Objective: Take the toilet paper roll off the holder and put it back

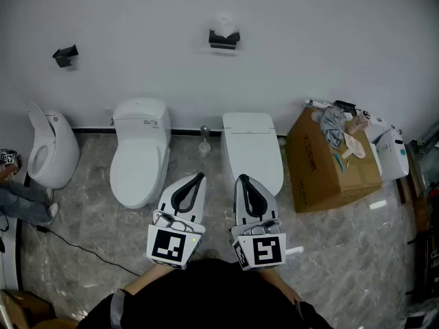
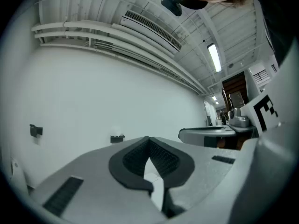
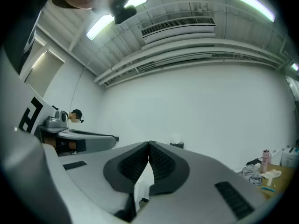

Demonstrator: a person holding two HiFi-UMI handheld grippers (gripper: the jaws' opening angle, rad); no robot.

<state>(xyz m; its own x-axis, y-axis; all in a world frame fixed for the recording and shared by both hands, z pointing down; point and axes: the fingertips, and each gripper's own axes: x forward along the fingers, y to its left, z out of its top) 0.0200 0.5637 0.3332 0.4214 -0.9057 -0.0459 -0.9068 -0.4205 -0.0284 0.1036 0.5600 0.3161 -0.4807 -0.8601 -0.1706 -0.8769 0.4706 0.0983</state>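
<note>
White toilet paper roll (image 1: 224, 25) sits on its dark holder (image 1: 224, 41), which is fixed to the wall (image 1: 309, 53) about midway between the wall's left and right edges in the head view and well above the floor line. A second dark holder (image 1: 65, 55) near the wall's left edge appears to be empty.

Left tool (image 1: 200, 176) and right tool (image 1: 241, 178) are held side by side over the marble floor (image 1: 343, 252), tips aimed at the wall. Each tool's own view shows its ribbed pads pressed together at the tips with nothing between them. Both tools are well apart from the roll, with two toilets (image 1: 140, 160) standing between them and the wall.

Judgement: the task is at the approach step. The roll is untouched and removal has not begun. The next move calls for carrying one tool forward and up to the holder, spreading its jaws wide enough to span the roll, then closing gently, since the paper is soft and will crush. The roll must then be drawn clear in whichever direction the holder releases it.

Orientation: the roll is too small in every view to settle its long axis. It appears to rest on top of the holder, and the axis may lie level along the wall, which needs confirming at closer range.
</note>
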